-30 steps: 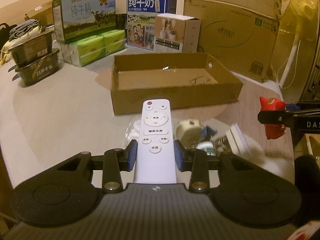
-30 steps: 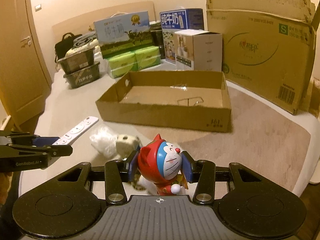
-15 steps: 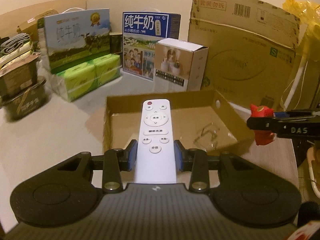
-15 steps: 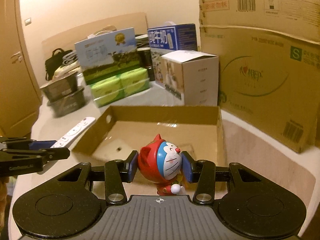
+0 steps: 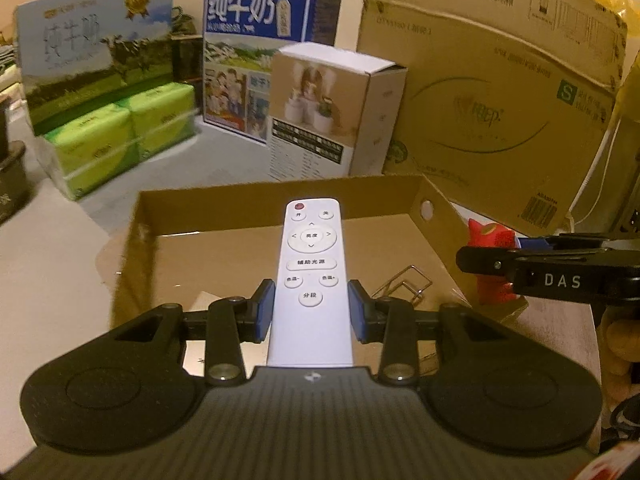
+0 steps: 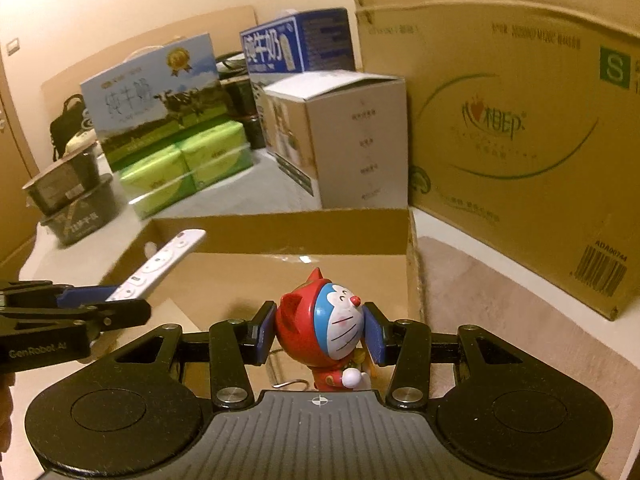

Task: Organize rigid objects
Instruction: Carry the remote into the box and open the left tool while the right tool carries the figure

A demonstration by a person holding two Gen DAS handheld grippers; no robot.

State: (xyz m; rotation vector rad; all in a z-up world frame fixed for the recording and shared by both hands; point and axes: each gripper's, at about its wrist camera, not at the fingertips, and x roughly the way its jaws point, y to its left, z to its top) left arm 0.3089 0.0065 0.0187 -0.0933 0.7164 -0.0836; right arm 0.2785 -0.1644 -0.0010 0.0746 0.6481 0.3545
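My left gripper (image 5: 311, 312) is shut on a white remote control (image 5: 311, 264), which juts forward over the shallow cardboard tray (image 5: 438, 204). My right gripper (image 6: 322, 334) is shut on a red and blue cat figurine (image 6: 328, 328), held above the tray (image 6: 280, 232) near its right wall. In the left wrist view the figurine (image 5: 490, 240) and the right gripper (image 5: 520, 270) show at the right edge. In the right wrist view the remote (image 6: 160, 264) and the left gripper (image 6: 80, 308) come in from the left. A wire clip (image 5: 404, 286) lies on the tray floor.
Behind the tray stand a white product box (image 5: 336, 108), a blue milk carton (image 5: 272, 40), a green tissue pack (image 5: 120, 140) with a milk case (image 5: 92, 48) on top, and a big cardboard box (image 6: 520, 120). Stacked dark bowls (image 6: 68, 196) sit at the far left.
Both grippers have moved forward with their loads, from in front of the tray to above it. The boxes behind now look closer. The small items on the table have dropped out of view.
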